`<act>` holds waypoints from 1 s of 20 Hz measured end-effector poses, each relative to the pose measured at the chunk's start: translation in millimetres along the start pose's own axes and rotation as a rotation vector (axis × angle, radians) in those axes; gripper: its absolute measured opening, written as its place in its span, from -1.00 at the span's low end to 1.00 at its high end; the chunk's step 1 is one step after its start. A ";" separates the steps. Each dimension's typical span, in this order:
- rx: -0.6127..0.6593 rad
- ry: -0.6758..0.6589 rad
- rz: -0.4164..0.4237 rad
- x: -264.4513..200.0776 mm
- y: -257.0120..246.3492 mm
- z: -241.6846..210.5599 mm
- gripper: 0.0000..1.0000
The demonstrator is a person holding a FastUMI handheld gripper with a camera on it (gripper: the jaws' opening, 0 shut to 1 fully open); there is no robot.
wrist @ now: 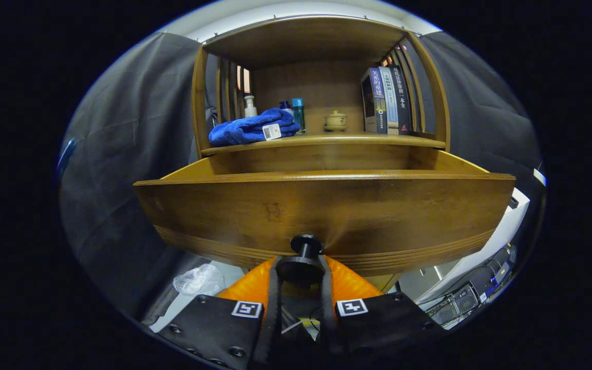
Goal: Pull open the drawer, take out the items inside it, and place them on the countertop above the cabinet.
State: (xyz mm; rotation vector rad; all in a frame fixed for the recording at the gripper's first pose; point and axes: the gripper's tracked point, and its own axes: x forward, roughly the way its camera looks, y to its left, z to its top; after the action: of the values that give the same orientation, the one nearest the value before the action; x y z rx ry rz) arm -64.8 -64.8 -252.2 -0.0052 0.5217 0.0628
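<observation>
Gripper view
Gripper (301, 270): two orange fingers (247, 285) closed in on the black knob, one pressing each side of its round head.
Knob (303, 254): black, standing out from the lower middle of the drawer front, clamped between the fingers.
Drawer (275, 205): wooden, drawn out from the cabinet, front panel just ahead of the fingers; inside hidden behind the panel.
Countertop (327, 140): wooden ledge above the drawer, beyond it.
Blue towel (252, 128): heaped on the countertop's left part.
Bottles (298, 113): upright, just behind the towel.
Small ceramic pot (335, 121): mid-countertop, lidded.
Books (386, 100): upright at the right.
Crumpled plastic (198, 280): below the drawer, left of the fingers.
</observation>
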 end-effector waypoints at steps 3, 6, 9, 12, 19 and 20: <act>0.006 -0.001 0.000 -0.4 0.2 -1.0 -0.21; 0.008 -0.003 0.003 -1.1 0.1 -1.2 -0.20; 0.004 -0.010 0.007 -0.8 0.3 -0.6 -0.18; -0.002 -0.013 0.010 -0.1 0.5 0.0 -0.08; -0.071 -0.007 -0.014 2.7 2.5 -7.0 0.46; -0.073 -0.009 -0.014 -2.3 3.5 -6.4 0.54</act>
State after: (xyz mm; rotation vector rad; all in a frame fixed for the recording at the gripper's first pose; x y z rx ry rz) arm -70.2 -61.6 -256.5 -0.0799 0.5104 0.0683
